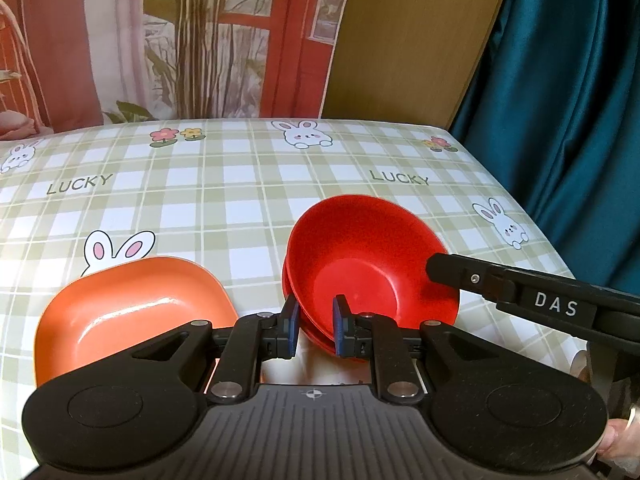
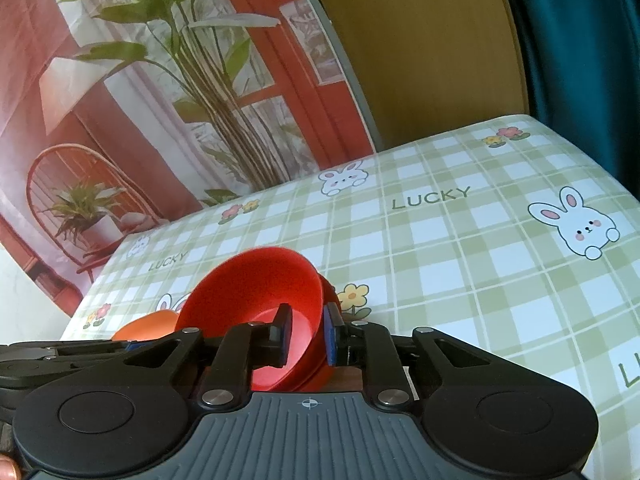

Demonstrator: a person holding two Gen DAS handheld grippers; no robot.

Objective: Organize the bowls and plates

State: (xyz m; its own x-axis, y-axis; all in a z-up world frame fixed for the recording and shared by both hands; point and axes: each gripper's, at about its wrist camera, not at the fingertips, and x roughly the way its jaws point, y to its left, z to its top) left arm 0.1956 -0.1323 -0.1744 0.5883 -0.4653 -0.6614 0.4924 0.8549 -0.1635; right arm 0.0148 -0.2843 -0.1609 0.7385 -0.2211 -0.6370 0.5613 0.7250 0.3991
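Note:
A red bowl [image 1: 360, 256] sits tilted inside a second red bowl [image 1: 308, 332] near the table's front edge. My left gripper [image 1: 316, 322] straddles the near rims of both bowls, pads close on them. My right gripper [image 2: 306, 332] holds the upper red bowl [image 2: 256, 284] by its right rim, one finger inside and one outside; its finger [image 1: 460, 272] shows at the bowl's right in the left wrist view. An orange square plate [image 1: 132, 308] lies left of the bowls, and its edge shows in the right wrist view [image 2: 148, 328].
The table [image 1: 240, 200] has a green checked cloth with rabbits and "LUCKY" print. A printed backdrop with plants hangs behind it, a wooden panel [image 1: 408, 40] and a teal curtain [image 1: 568, 100] stand at the right. The table's right edge is near the bowls.

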